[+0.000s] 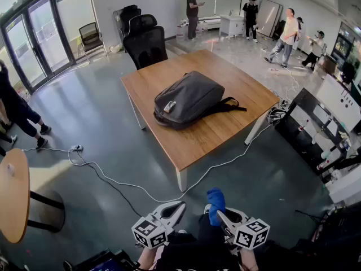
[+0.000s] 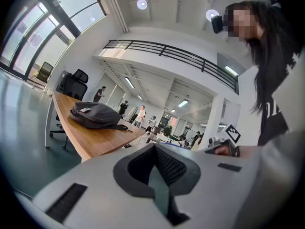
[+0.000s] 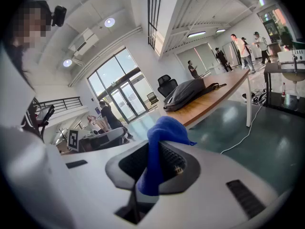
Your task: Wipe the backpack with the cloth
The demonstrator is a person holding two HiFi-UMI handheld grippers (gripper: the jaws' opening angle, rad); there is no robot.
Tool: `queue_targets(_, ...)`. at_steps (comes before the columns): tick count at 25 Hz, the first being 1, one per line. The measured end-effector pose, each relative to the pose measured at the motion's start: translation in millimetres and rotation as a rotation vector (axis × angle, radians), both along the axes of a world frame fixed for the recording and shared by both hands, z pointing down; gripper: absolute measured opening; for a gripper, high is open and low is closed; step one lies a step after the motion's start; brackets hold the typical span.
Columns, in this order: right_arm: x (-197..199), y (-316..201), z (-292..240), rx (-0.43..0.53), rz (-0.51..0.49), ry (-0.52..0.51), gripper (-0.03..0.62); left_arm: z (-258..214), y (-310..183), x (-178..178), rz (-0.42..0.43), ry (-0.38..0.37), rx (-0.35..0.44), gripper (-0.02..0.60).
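Head view: my right gripper [image 1: 219, 212] grips the crumpled blue cloth [image 1: 215, 201] ready for wiping, my left gripper [image 1: 177, 208] closed and empty, both well apart from the grey fabric backpack [image 1: 189, 97].

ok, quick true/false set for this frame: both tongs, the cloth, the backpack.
1. The right tongs are shut on the blue cloth. True.
2. The cloth touches the backpack. False: the backpack lies well ahead of the person, apart from the cloth.
3. The left tongs grip a backpack strap. False: they are shut with nothing between them.
4. The backpack lies on the wooden table. True.
5. A black office chair stands at the table's far side. True.
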State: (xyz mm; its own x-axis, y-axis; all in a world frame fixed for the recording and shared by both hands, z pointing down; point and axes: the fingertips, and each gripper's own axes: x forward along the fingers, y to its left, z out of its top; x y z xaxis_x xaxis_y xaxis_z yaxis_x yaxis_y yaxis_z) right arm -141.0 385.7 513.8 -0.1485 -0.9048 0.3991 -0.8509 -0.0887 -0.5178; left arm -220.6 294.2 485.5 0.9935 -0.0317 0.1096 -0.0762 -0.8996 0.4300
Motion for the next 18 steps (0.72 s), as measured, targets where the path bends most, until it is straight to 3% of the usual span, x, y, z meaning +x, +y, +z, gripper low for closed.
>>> queue_targets(8,35.2,-29.5,16.6,-0.025,-0.014,-0.019,0.063,16.6,-28.6,35.8,-0.01,-0.023,-0.027,-0.002)
queue_targets(18,101.8,-132.3,19.1,-0.039,-0.159,-0.036,0.063,20.9,-114.5,95.5,-0.134,-0.056,-0.048,-0.002)
